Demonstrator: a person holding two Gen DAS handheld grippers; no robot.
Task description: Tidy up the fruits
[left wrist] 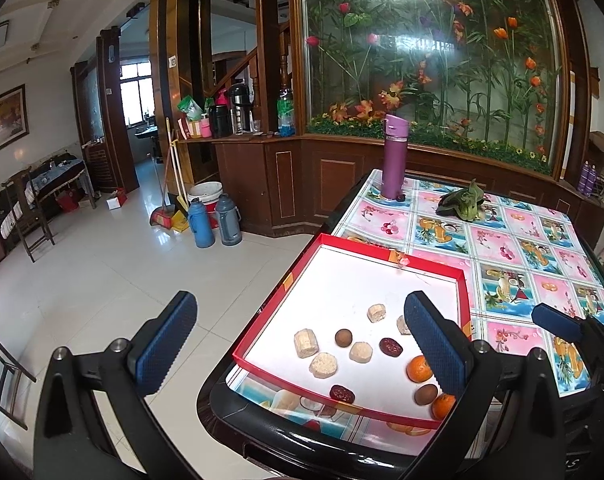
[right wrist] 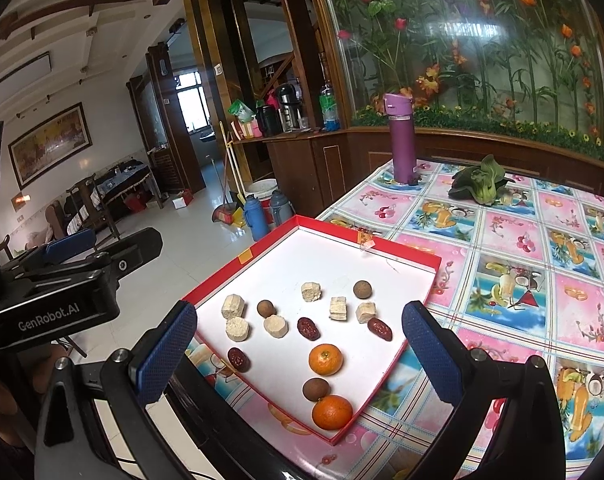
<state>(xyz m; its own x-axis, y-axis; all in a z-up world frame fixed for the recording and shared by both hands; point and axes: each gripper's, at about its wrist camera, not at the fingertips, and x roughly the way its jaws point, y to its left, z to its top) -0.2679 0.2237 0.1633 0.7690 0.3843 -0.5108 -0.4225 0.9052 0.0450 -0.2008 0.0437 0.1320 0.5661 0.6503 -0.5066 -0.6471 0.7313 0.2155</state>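
Note:
A shallow red tray (right wrist: 398,252) with a white floor lies at the table's near left corner; it also shows in the left wrist view (left wrist: 382,256). In it lie two oranges (right wrist: 325,359) (right wrist: 332,412), three brown round fruits (right wrist: 315,389), three dark red dates (right wrist: 308,328) and several pale banana pieces (right wrist: 237,328). My right gripper (right wrist: 298,356) is open and empty, hovering above the tray's near part. My left gripper (left wrist: 298,348) is open and empty, at the tray's left edge, with its left finger over the floor. The left gripper's body also shows in the right wrist view (right wrist: 62,280).
A purple bottle (right wrist: 402,140) stands at the table's far left, with a green leafy vegetable (right wrist: 482,184) to its right. The table (right wrist: 522,280) has a fruit-patterned cloth. Beyond the left edge are tiled floor, thermos flasks (left wrist: 214,220), a cabinet and chairs.

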